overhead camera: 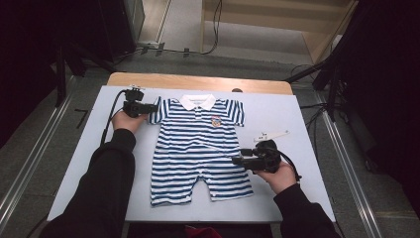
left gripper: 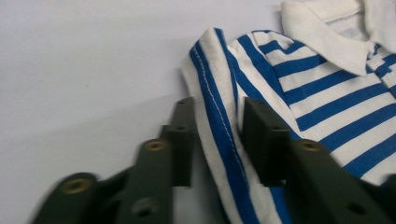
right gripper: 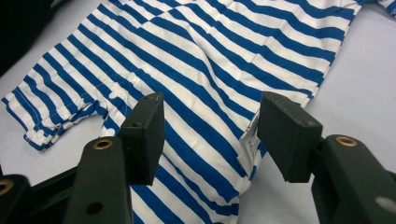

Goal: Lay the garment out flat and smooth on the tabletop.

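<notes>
Left gripper view looks along two dark jaws of the left gripper (left gripper: 215,140), which stand narrow with the hem of a short sleeve (left gripper: 219,121) running up between them. The pads sit close on either side of that blue and white fold; because the picture is soft, it is hard to say whether they press the cloth or only flank it. Beyond the jaws lies the blue-and-white striped cotton baby romper (left gripper: 322,88) with its white collar (left gripper: 327,32), flat on the pale grey table cover (left gripper: 84,60).

From the right gripper view, the right gripper (right gripper: 210,135) has its jaws wide apart, one pad over the stripes and one beside the garment's side edge, where a small white care label (right gripper: 249,140) sticks out. One short leg (right gripper: 42,112) of the romper spreads toward the left of that view.

From the high view, the romper (overhead camera: 198,148) lies face up in the middle of the table (overhead camera: 297,114), collar away from the person. A hand holds the left gripper (overhead camera: 151,108) at the sleeve, and the right gripper (overhead camera: 236,160) sits at the romper's opposite side, lower down. A small white strip (overhead camera: 271,135) lies on the table just beyond it.
</notes>
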`<state>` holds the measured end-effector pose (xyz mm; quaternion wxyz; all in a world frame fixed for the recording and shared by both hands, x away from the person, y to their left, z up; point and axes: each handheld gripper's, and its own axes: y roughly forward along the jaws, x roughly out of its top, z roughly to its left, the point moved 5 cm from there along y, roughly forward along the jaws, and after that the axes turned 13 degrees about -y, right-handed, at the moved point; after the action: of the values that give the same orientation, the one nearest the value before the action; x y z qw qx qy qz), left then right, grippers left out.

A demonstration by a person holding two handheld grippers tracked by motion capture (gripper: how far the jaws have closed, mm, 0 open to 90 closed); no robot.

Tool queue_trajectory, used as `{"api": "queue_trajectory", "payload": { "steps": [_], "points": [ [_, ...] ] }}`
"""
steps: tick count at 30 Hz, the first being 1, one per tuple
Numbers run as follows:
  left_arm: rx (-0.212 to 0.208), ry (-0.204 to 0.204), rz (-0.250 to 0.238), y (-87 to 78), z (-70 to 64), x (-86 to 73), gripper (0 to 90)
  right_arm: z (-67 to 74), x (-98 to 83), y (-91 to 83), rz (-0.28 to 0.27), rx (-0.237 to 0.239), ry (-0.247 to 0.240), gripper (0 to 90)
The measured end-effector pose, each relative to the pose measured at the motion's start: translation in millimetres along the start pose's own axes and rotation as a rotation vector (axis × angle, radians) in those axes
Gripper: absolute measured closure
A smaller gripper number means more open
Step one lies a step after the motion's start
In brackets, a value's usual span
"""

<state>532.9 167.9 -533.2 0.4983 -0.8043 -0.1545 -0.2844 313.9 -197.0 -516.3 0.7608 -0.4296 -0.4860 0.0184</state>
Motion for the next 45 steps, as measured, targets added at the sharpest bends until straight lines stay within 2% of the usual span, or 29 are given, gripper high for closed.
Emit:
{"api": "queue_trajectory", "payload": {
  "steps": [1, 3, 7, 8, 12, 16, 19, 22, 24, 29, 34, 37, 38, 40, 44, 45],
  "points": [
    [0.002, 0.009, -0.013, -0.8, -4.1, 1.5, 83.3, -0.4, 0.0, -0.3, -0.003, -0.001, -0.001, 40.2],
    [-0.025, 0.029, -0.050, -4.9, -17.4, 5.6, 86.2, -1.0, -0.1, -0.9, -0.003, -0.005, 0.001, 40.2],
    [-0.056, 0.156, -0.054, -7.6, -56.2, 6.1, 86.0, -1.5, -0.2, -0.6, -0.003, -0.008, -0.002, 40.2],
    [-0.059, 0.189, -0.049, -7.3, -64.9, 4.7, 85.9, -1.4, -0.2, -0.2, -0.001, -0.006, -0.002, 40.2],
    [-0.081, 0.275, -0.017, 2.7, -93.6, -6.4, 84.6, -1.3, 0.0, 0.9, 0.004, -0.008, -0.006, 40.2],
    [-0.106, 0.306, 0.037, 16.6, -110.3, -20.5, 77.9, -0.9, 0.1, 1.1, 0.004, -0.008, -0.005, 40.2],
    [-0.142, 0.313, 0.056, 17.8, -117.4, -24.2, 68.6, -1.2, -0.2, 1.0, 0.004, -0.006, -0.004, 40.2],
    [-0.163, 0.318, 0.038, 10.8, -122.5, -19.8, 64.9, -1.6, -0.4, 0.5, 0.001, -0.008, -0.001, 40.2],
    [-0.150, 0.321, 0.021, 7.0, -122.6, -13.4, 63.0, -1.8, -0.4, 0.5, 0.001, -0.009, 0.001, 40.2],
    [-0.117, 0.268, 0.011, 13.9, -119.8, 0.6, 54.9, -1.2, 0.0, 1.2, 0.005, -0.004, -0.004, 40.2],
    [-0.052, 0.273, 0.039, 32.5, -116.7, 0.3, 49.2, -1.8, 0.0, 1.3, 0.002, -0.003, -0.005, 40.2],
    [-0.041, 0.245, 0.043, 39.5, -113.5, -0.6, 49.3, -2.2, -0.1, 1.1, 0.002, -0.001, -0.003, 40.2],
    [-0.049, 0.230, 0.055, 41.3, -112.0, -1.1, 51.2, -2.1, -0.3, 1.1, 0.002, 0.000, -0.003, 40.2],
    [-0.072, 0.203, 0.078, 44.7, -110.9, -3.7, 62.4, -2.2, -0.7, 1.5, 0.004, 0.000, -0.006, 40.2],
    [-0.086, 0.208, 0.096, 44.0, -111.2, -5.6, 86.6, -2.3, -1.0, 2.4, 0.009, 0.000, -0.012, 40.2],
    [-0.094, 0.198, 0.086, 41.3, -111.5, -3.9, 88.0, -2.3, -1.0, 2.4, 0.009, 0.000, -0.012, 40.2]
  ]
}}
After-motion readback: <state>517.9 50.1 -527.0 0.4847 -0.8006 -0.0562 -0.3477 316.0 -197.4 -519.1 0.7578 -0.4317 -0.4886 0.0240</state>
